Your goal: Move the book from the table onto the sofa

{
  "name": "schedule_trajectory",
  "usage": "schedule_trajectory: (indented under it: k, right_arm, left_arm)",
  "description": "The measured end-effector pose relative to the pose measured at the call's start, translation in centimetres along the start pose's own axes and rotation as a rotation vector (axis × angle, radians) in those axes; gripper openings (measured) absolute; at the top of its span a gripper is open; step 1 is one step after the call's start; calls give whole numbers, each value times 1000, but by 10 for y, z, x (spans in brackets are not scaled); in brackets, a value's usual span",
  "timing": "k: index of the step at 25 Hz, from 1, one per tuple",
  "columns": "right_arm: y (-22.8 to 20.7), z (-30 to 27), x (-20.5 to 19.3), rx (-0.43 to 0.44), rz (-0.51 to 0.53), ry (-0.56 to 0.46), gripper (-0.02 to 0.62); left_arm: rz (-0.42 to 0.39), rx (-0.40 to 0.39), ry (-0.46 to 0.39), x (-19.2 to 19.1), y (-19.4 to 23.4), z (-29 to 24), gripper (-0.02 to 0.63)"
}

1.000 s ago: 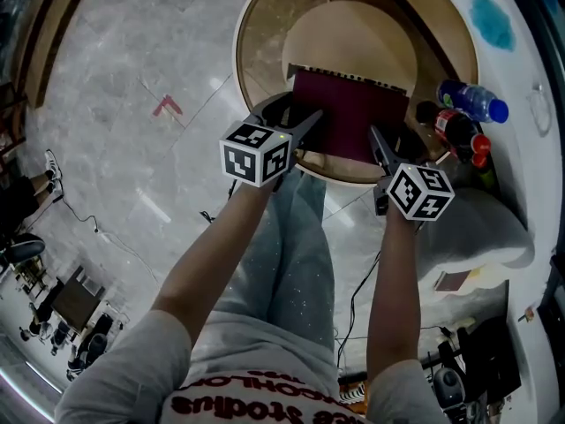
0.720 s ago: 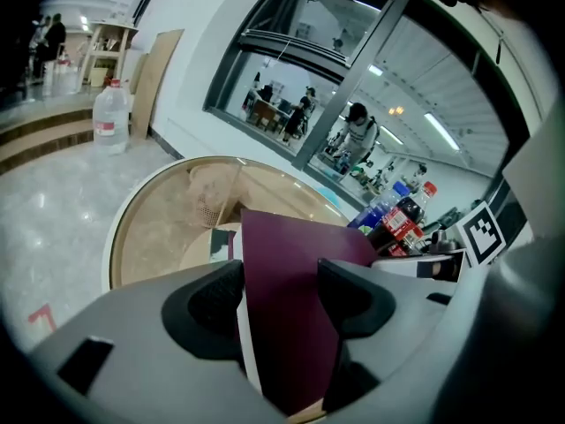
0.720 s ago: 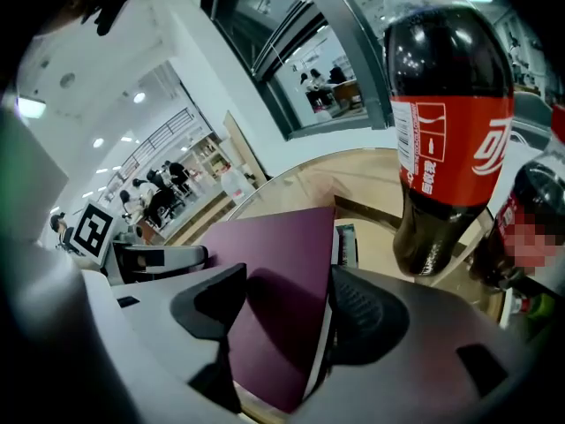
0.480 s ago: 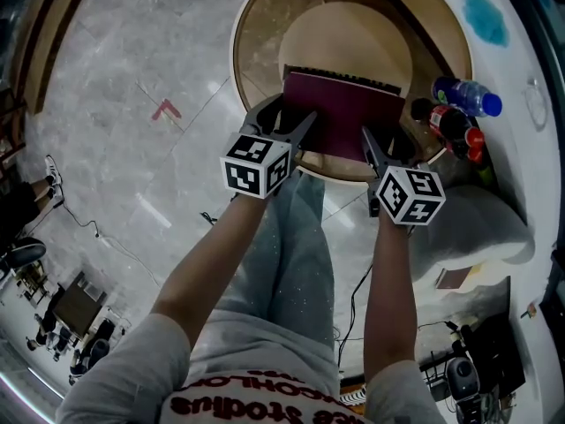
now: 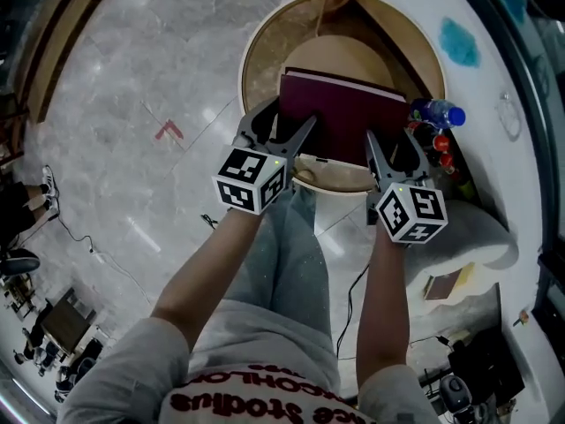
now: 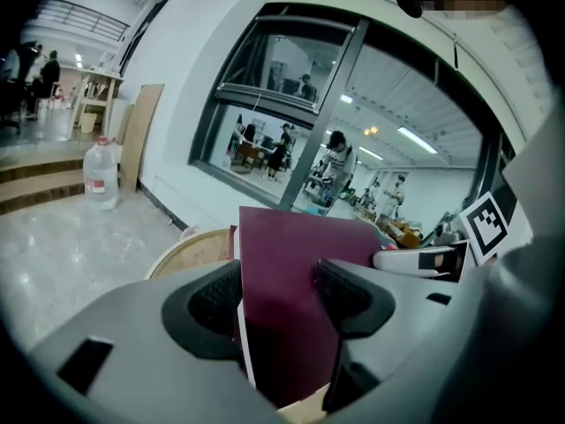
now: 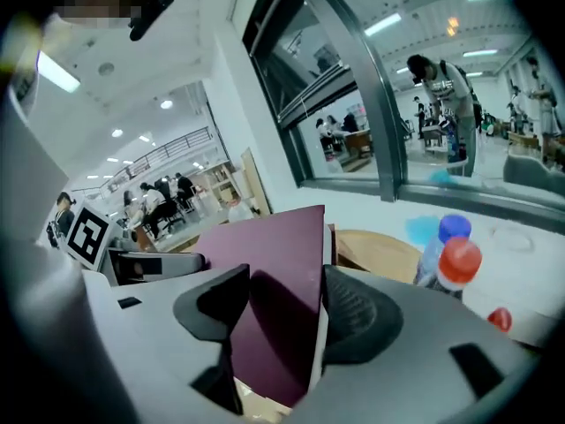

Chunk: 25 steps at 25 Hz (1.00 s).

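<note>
Even indoor light, strong fisheye bend in every view.

In the head view we see a soft sheen on the marble floor (image 5: 132, 104) toward 10 o'clock, and the corners fall into black, most at 8 and 4 o'clock. In the left gripper view, strip lights (image 6: 419, 137) glow at 2 o'clock, the window frames (image 6: 353, 87) bow outward, and the near jaws look soft. In the right gripper view a lamp (image 7: 55, 71) flares at 10 o'clock, and a jaw's dark shadow lies on the book (image 7: 282, 254) near 6 o'clock. We find the rims smeared and dim.
</note>
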State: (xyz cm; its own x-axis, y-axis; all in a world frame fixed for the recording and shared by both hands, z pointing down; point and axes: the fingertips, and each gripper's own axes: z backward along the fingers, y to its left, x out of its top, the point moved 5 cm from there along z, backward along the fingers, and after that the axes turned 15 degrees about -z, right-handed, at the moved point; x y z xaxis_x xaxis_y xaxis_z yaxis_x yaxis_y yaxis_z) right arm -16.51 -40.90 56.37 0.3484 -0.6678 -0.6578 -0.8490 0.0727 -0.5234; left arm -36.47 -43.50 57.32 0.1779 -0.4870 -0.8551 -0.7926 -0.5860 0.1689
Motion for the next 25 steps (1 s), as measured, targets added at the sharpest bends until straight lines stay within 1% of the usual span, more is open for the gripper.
schedule_trajectory:
  k: [3, 8, 13, 18, 22, 25]
  right_arm:
    - [28, 26, 34, 25, 7, -85, 276]
    - [80, 64, 93, 56, 66, -211, 273]
    - [131, 107, 137, 76, 119, -307, 272]
    - [179, 158, 183, 95, 166, -426, 272]
    - [206, 196, 210, 107, 192, -500, 270]
    - [224, 223, 225, 112, 217, -551, 270]
  left_arm:
    - [-42, 4, -64, 46, -4, 25, 264]
    - [-103, 13, -179, 123, -6, 65, 264]
    - [-133, 19, -265, 185, -13, 111, 264]
    - [-208, 7, -376, 254, -26, 157, 264]
    - [-262, 1, -434, 299, -42, 189, 264]
    - [-288, -7, -474, 324, -54, 210, 264]
